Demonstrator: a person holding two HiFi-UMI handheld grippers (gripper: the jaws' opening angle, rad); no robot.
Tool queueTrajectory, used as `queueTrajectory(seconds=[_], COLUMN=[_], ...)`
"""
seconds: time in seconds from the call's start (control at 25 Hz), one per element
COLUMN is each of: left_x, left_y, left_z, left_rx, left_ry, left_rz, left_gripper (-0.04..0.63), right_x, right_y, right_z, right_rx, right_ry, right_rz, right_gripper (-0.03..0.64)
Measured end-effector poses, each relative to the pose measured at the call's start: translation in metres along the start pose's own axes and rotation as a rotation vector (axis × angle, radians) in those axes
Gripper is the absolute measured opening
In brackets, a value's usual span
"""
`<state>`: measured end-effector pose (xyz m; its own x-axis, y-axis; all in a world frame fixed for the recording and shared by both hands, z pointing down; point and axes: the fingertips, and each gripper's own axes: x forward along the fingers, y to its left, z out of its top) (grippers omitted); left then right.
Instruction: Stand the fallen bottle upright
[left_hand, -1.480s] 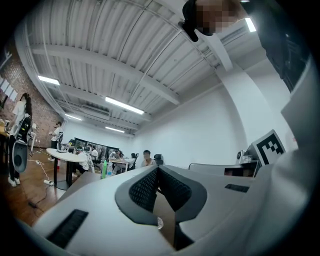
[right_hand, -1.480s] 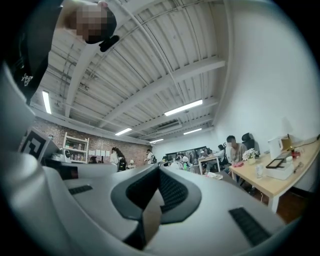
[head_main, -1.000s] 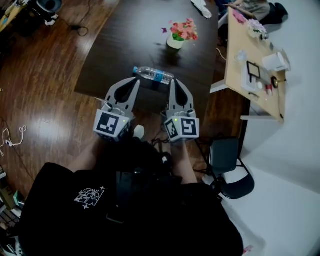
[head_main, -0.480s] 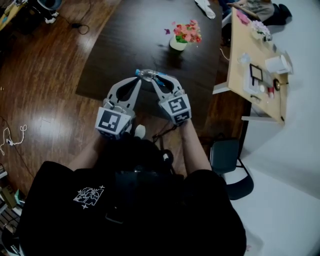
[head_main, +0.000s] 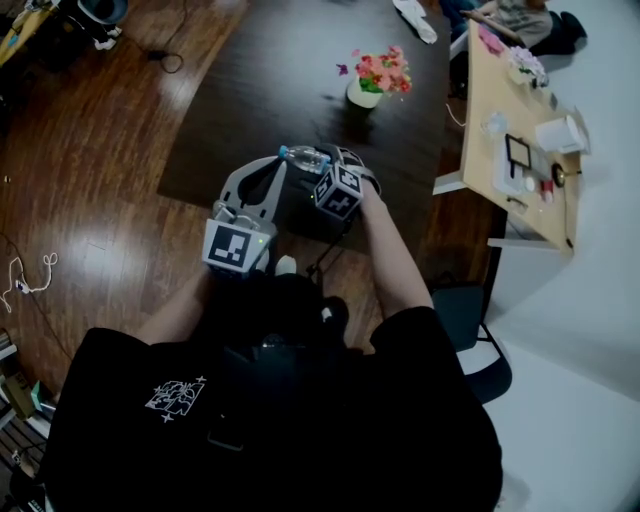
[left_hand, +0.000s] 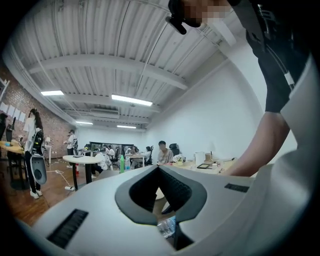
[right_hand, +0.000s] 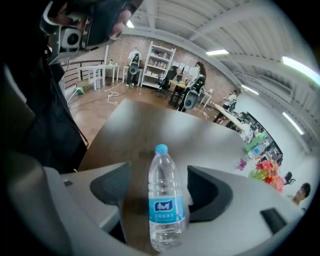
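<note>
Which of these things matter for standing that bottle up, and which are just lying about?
Job: water bottle, lying on the dark table; right tongs, jaws just opened, bottle between them ungripped; left tongs, shut.
Lying about: potted flowers; office chair; cluttered wooden table; floor cable.

Open-plan office. Left gripper view: people (left_hand: 162, 149) seated at desks (left_hand: 80, 159) mid-frame, strip lights (left_hand: 131, 100) on a ribbed ceiling, brick wall (left_hand: 14, 97) far left. Right gripper view: shelving (right_hand: 159, 62) and office chairs (right_hand: 190, 99) upper centre. Head view: wood floor (head_main: 90, 190).
</note>
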<state>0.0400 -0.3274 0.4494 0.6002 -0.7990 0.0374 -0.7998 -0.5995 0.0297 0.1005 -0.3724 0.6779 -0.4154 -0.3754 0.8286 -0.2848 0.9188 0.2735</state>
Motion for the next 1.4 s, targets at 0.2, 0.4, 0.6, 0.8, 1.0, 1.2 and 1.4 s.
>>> queueTrajectory(seconds=[0.2,0.4,0.6,0.8,1.0,1.2,1.4], left_x=[0.019,0.028,0.028,0.030,0.031,0.029,0.032], left_y=[-0.002,-0.004,-0.008,-0.006,-0.005,0.000,0.001], left_z=[-0.010,-0.012,-0.018,-0.020,-0.025,-0.021,-0.018], left_rx=[0.022,0.029,0.020,0.010,0.017,-0.001,-0.010], left_ry=[-0.009,-0.021,-0.008,-0.022,-0.017,-0.016,-0.029], left_rz=[-0.019,-0.010,-0.022,-0.020,-0.018,-0.008,-0.007], left_gripper=[-0.003,-0.003,-0.003,-0.003,-0.003,-0.003,-0.003], right_x=[0.020,0.035,0.050,0.061,0.063,0.038,-0.009], right_y=[-0.009,-0.007,-0.003,-0.004,-0.013,-0.038,-0.078], right_z=[-0.007,-0.022,-0.021,-0.019,-0.011,0.009,0.028], right_rx=[-0.019,-0.023,-0.065,-0.078,-0.142,0.112,0.444], right_ry=[0.082,0.154,0.231,0.245,0.270,0.029,-0.340], right_rz=[0.033,0.105,0.176,0.195,0.177,0.080,-0.094], right_gripper=[0.380,0.380,0.379,0.345,0.336,0.333,0.333])
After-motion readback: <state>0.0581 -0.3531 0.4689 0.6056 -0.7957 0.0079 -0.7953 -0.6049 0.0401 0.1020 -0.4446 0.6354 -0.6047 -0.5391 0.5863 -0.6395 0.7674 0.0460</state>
